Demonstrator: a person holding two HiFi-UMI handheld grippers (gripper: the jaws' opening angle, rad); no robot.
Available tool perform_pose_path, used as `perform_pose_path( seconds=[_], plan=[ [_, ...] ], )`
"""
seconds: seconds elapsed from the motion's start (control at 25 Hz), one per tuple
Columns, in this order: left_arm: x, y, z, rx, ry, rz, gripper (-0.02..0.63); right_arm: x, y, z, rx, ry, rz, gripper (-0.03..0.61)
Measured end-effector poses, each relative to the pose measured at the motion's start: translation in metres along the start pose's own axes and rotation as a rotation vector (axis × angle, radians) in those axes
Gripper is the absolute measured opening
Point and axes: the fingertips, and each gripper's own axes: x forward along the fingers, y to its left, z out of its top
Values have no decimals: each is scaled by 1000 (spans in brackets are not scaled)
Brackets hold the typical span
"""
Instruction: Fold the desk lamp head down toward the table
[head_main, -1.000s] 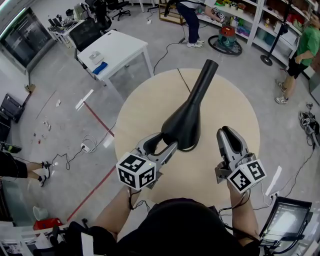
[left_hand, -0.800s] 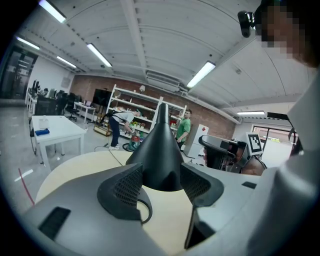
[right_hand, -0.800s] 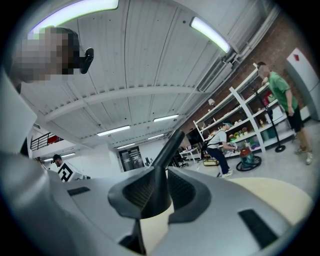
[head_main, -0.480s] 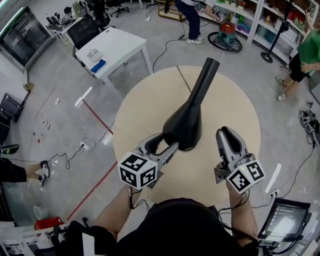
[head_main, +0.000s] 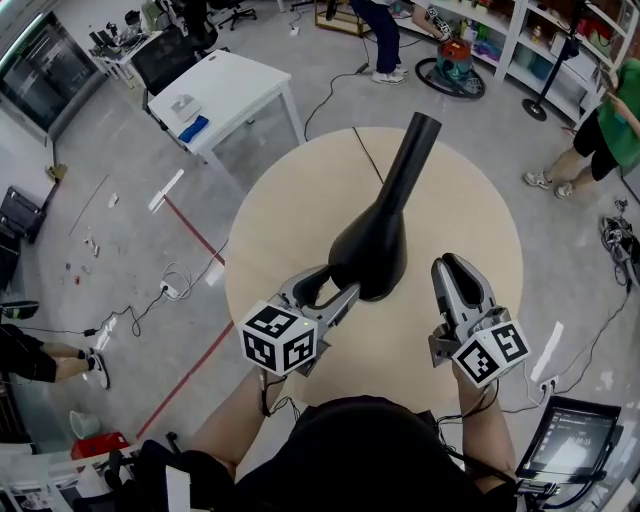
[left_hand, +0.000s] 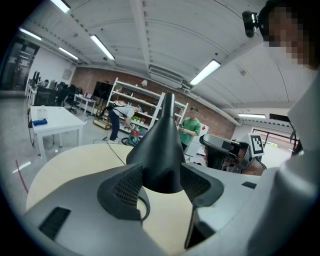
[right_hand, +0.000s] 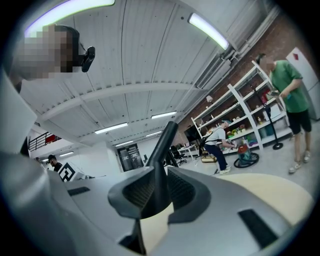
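Round pale wood worktop (head_main: 290, 210), with a thin seam running from the middle to the far edge. A black desk lamp (head_main: 372, 255) with a flared cone body and a narrow neck sits on it. The wide end is lowest, a little nearer the near edge than the middle. The neck tapers up and away toward the far edge and ends in a blunt round tip.

The left gripper (head_main: 340, 282) comes in from the near-left edge, tilted slightly down. Its jaws sit on either side of the lamp's wide end. In the left gripper view the cone (left_hand: 162, 150) fills the gap of the left gripper (left_hand: 161, 181). Both ribbed black pads (left_hand: 127, 185) press against its flanks, so it is pinching the black desk lamp low on the cone. Bare worktop shows under the cone's lower edge.

The right gripper (head_main: 452, 265) is just beside the lamp on its right, apart from it, with a strip of bare worktop between them. It is held level, over the near-right part of the worktop, pointing toward the far edge. In the right gripper view the right gripper (right_hand: 157, 192) has its jaws only narrowly apart, with nothing pinched. The lamp (right_hand: 164, 142) shows through the slit, beyond the jaws.

Off the worktop, a white rectangular table (head_main: 230, 95) stands on the grey floor past the far-left edge. A red tape line (head_main: 195, 235) runs along the floor on the left.
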Motion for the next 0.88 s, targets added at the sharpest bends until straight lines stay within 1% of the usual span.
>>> perform_pose_path(
  seconds=[0.36, 0.88],
  plan=[
    [4, 4, -6, -10, 20, -4, 238, 3, -1, -9, 11, 19, -6, 66],
    [26, 10, -12, -23, 49, -4, 238, 7, -18, -15, 27, 36, -19, 66]
  ],
)
